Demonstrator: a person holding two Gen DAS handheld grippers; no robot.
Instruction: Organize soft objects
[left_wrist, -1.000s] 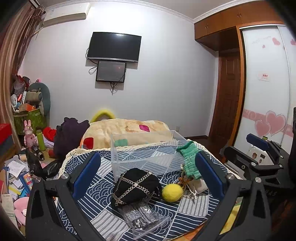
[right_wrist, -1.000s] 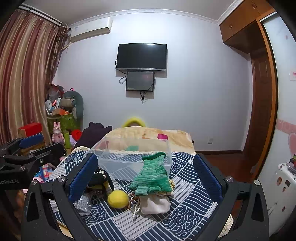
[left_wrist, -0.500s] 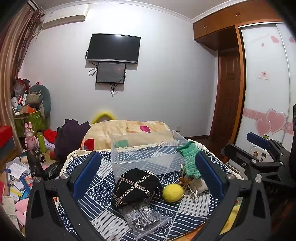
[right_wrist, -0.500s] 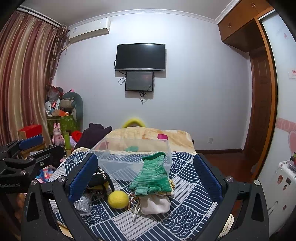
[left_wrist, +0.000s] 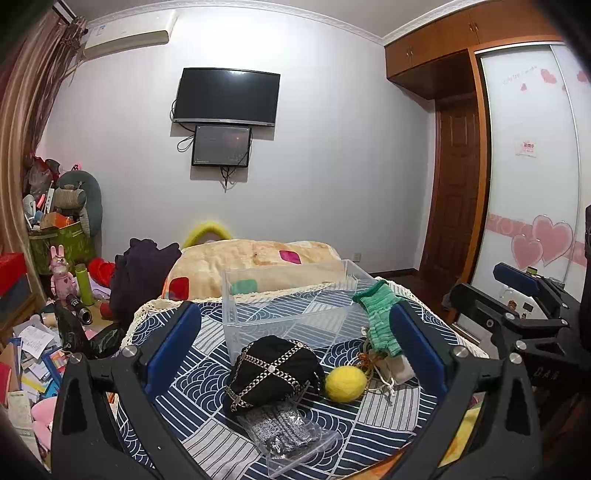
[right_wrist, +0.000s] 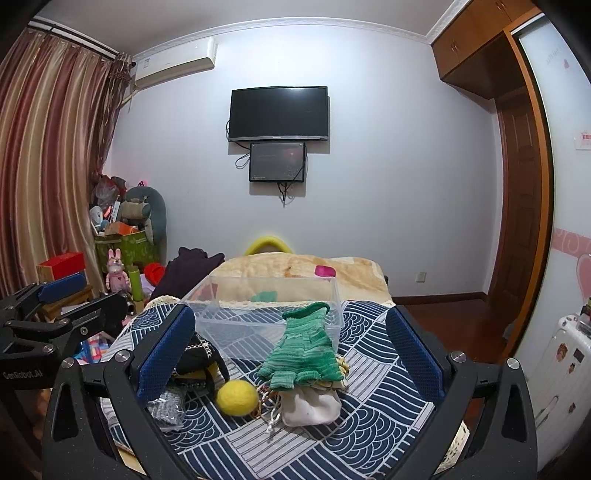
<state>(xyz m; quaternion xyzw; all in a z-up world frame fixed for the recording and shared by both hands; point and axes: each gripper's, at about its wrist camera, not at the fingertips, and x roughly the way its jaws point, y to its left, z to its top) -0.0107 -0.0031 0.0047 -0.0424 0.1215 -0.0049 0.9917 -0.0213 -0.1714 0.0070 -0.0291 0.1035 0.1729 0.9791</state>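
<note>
A clear plastic bin (left_wrist: 291, 306) (right_wrist: 266, 314) stands empty on the blue patterned table (left_wrist: 192, 373). In front of it lie a black hat with chains (left_wrist: 273, 369) (right_wrist: 195, 358), a yellow felt ball (left_wrist: 345, 384) (right_wrist: 237, 398), a green knitted glove (left_wrist: 378, 317) (right_wrist: 303, 350), a white drawstring pouch (right_wrist: 310, 406) (left_wrist: 397, 369) and a clear bag of grey fabric (left_wrist: 284, 432) (right_wrist: 168, 406). My left gripper (left_wrist: 293, 347) is open and empty, above the hat. My right gripper (right_wrist: 291, 347) is open and empty, above the glove.
A bed with a beige blanket (left_wrist: 258, 258) lies behind the table. A dark purple cloth pile (left_wrist: 142, 269) and cluttered toys and boxes (left_wrist: 55, 258) fill the left side. A wooden door (left_wrist: 456, 184) and wardrobe (left_wrist: 532, 166) stand right.
Both grippers stay open and nearly still; the left wrist view has drifted slightly. No object on the table has moved.
</note>
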